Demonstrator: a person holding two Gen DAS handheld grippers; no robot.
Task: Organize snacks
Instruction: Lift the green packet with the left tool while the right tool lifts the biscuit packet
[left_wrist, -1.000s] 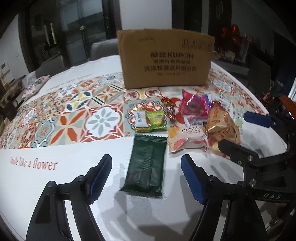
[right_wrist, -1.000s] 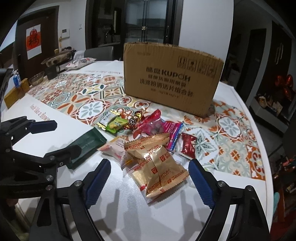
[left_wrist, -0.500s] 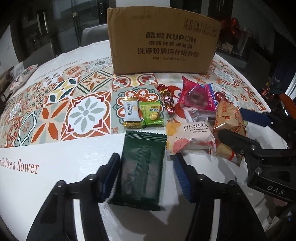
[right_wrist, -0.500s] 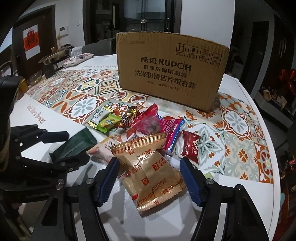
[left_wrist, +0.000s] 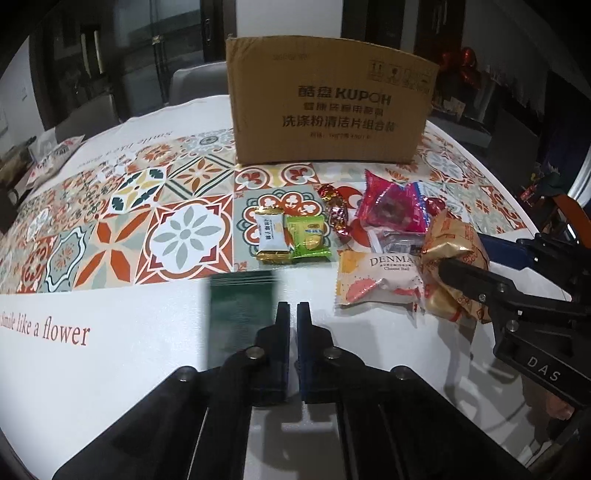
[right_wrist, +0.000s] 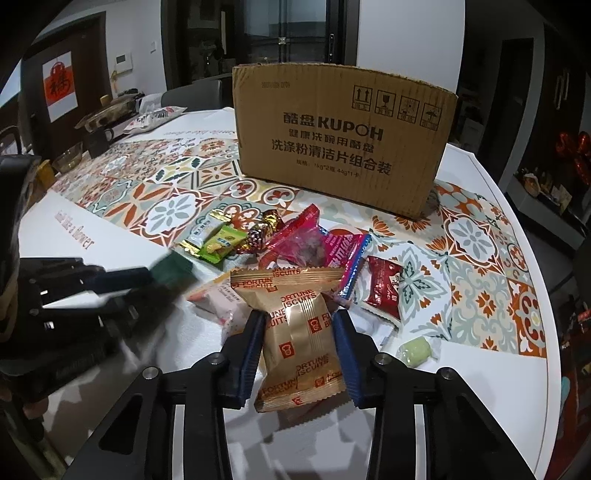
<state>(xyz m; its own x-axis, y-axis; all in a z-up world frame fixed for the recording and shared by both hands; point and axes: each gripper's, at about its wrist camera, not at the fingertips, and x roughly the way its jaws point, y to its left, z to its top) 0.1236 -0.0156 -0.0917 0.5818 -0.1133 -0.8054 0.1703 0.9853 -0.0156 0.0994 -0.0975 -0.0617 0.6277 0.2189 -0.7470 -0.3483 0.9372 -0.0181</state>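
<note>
My left gripper is shut, and pale table shows through the thin slit between its jaws. The dark green packet is blurred and sits just outside the left finger; I cannot tell whether any edge of it is pinched. From the right wrist view, that green packet pokes out past the left gripper. My right gripper is closing, with both pads pressed against the sides of a gold Fortune Biscuits packet, which is squeezed narrow. The brown cardboard box stands upright behind the snack pile.
A cheese ball packet, a pink packet, a white and a green candy and foil sweets lie ahead. A red packet and a pale green sweet lie right. A glass bowl stands far left.
Both pairs of jaws have closed in. The left ones went from wide around the green packet to shut, and the packet now shows blurred at their left. The right ones narrowed onto the gold packet.
</note>
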